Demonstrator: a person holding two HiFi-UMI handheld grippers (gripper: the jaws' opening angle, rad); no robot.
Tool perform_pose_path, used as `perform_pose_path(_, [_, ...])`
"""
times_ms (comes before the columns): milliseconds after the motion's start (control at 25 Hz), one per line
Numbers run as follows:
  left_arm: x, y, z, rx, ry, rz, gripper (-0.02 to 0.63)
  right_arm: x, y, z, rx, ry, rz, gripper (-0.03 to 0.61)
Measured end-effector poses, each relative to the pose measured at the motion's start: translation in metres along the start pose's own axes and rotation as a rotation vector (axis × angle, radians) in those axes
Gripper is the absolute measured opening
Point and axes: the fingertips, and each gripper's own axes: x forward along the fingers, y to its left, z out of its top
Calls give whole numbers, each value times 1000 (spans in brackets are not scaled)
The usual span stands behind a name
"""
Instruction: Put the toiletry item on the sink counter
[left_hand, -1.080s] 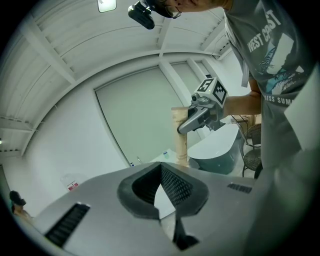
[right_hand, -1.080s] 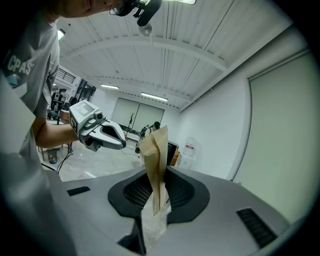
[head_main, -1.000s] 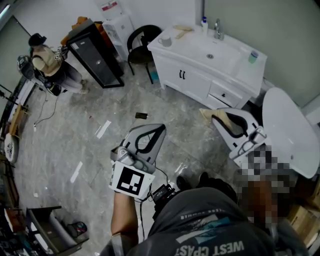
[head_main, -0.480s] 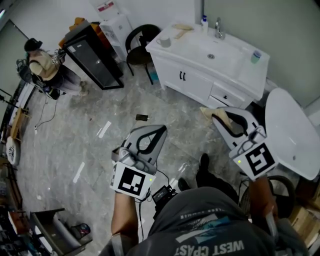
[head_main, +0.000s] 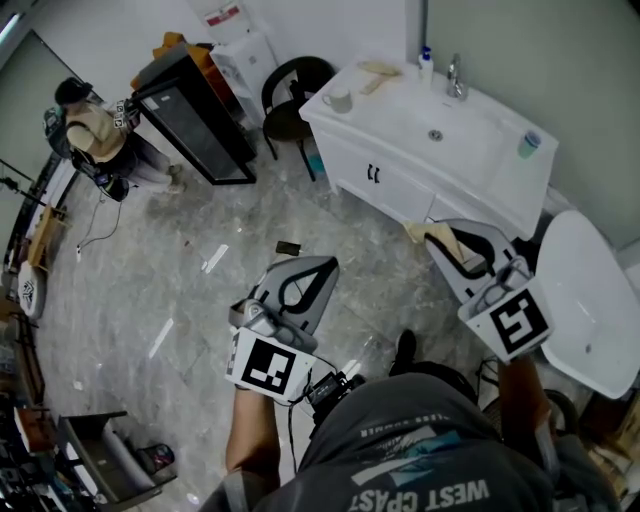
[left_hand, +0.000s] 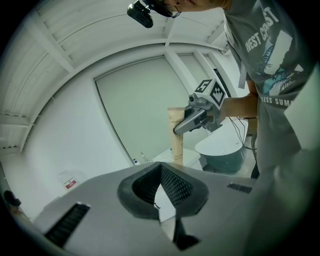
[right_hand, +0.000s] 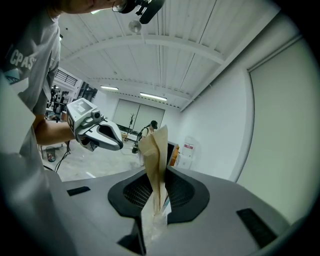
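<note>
Beige flattened plastic tube sits pinched in the right tool; left tool closed, empty; white sink table well apart.

In head view's upper right, bench standing, chair sitting just left of it. On bench: mug sitting at left end, cup at right end, bottle standing just left of faucet, both behind basin. Right hand-held gripper hanging before bench's front, tube sitting between jaws; left hand-held gripper hanging further left, over floor.

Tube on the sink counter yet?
No, the beige tube is clamped between the jaws of the right tool, off the counter.
</note>
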Motion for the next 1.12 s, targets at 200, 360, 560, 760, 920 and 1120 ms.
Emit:
perform_pose_path(200, [19,27,-2,2,24,22,2,23,-25,0,-4,7,33,83])
perform_pose_path(360, [33,43,-6,11,47,49,2,42,-45,-4,-13,16,68,83])
perform_pose_path(560, [58,52,-12,-18,78,87,2,58,-73,-7,-39,-5,110,83])
perform_pose_path(760, [80,54,-13,-12,83,76,2,66,-95,-15,-57,-1,114,83])
perform_pose_path(920, [93,65,-22,-26,72,53,2,77,-98,-28,-37,23,117,83])
perform_pose_path(1120, [116,97,-34,-68,22,27,2,106,-120,-23,-1,10,51,83])
